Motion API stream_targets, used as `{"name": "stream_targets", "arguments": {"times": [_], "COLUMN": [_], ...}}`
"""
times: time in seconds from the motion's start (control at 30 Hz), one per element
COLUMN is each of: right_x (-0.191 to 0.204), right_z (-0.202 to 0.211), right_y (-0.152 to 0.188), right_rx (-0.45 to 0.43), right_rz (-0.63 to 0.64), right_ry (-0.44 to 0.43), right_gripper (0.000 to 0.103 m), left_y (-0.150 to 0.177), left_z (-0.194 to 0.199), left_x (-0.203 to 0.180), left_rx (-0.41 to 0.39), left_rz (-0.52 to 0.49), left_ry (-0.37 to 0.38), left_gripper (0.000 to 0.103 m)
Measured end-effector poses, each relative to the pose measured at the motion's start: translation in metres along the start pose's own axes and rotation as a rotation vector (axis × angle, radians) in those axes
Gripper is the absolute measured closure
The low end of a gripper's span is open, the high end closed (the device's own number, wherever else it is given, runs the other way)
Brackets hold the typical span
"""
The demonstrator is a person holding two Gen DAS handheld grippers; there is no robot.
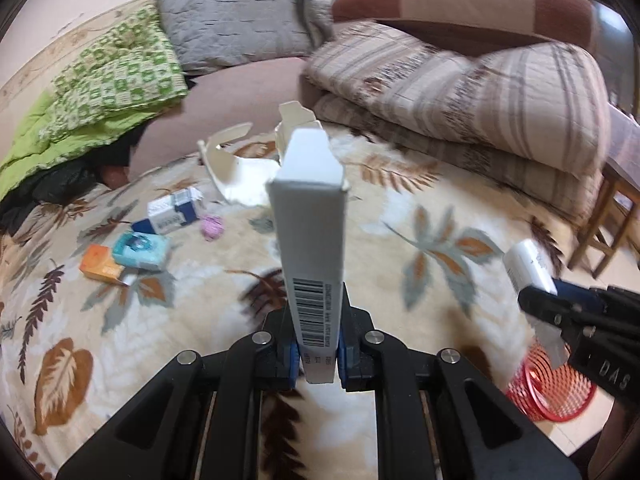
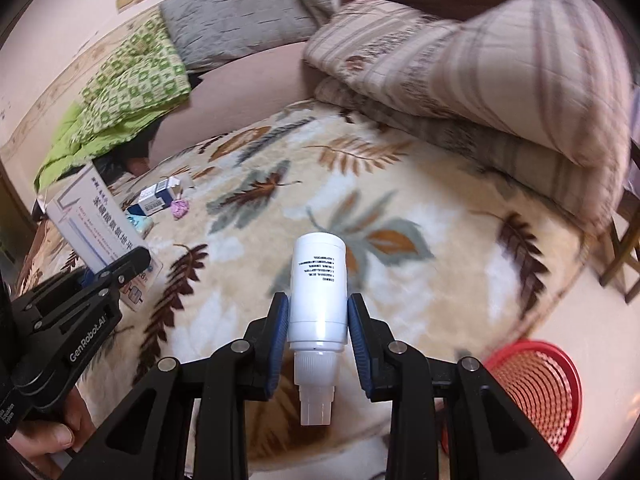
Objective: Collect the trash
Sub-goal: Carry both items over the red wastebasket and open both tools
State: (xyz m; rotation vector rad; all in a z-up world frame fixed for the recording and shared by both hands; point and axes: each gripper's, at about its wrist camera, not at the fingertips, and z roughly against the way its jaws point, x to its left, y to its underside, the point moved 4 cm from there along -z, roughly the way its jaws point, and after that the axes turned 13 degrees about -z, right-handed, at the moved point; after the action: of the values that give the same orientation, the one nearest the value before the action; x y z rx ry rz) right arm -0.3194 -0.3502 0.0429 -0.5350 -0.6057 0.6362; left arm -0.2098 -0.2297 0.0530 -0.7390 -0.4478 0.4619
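Overhead, the left gripper (image 1: 316, 354) pinches a white medicine carton (image 1: 310, 236) upright above the leaf-print blanket (image 1: 400, 248); the right gripper (image 2: 318, 322) clamps a white bottle (image 2: 319, 292), seemingly cap-down, near the red mesh basket (image 2: 540, 396).

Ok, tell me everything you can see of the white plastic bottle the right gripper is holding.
The white plastic bottle is a smooth cylinder with small black print on its side and a ribbed, translucent white nozzle cap pointing back toward the camera. The right gripper clamps it between its blue pads, flat base pointing away. It hangs above the leaf-patterned blanket, touching nothing else. The red mesh basket sits lower right.
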Motion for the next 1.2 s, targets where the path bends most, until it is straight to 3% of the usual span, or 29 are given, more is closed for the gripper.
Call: {"name": "stream_targets", "arguments": {"times": [0.17,0.4,0.77,1.0,1.07,1.13,1.2], "right_x": [-0.044,-0.112,-0.200,-0.239,-0.246,-0.252,-0.254], "right_z": [0.025,0.050,0.070,0.074,0.074,0.077,0.080], "right_y": [0.006,0.000,0.008,0.018,0.020,0.020,0.019], "right_rx": [-0.017,-0.054,-0.048,-0.014,-0.006,-0.011,-0.027], "right_rz": [-0.087,-0.242,-0.416,-0.499,-0.512,-0.535,-0.547], "right_ry": [0.036,0.111,0.200,0.238,0.260,0.271,0.283], "right_gripper": [0.071,0.071,0.071,0.070,0.070,0.066,0.057], "left_y": [0.005,-0.006,-0.009,-0.006,-0.006,-0.006,-0.006], "left_z": [0.009,0.020,0.002,-0.009,-0.013,-0.015,-0.014], "left_x": [-0.039,-0.103,-0.205,-0.255,-0.265,-0.268,-0.265], "left_rx": [0.013,0.007,0.055,0.081,0.097,0.101,0.087], "left_rz": [-0.050,-0.113,-0.230,-0.294,-0.297,-0.292,-0.270], "left_ry": [0.068,0.222,0.535,0.657,0.704,0.732,0.732], "left_gripper": [0.090,0.090,0.090,0.090,0.085,0.054,0.051]}}
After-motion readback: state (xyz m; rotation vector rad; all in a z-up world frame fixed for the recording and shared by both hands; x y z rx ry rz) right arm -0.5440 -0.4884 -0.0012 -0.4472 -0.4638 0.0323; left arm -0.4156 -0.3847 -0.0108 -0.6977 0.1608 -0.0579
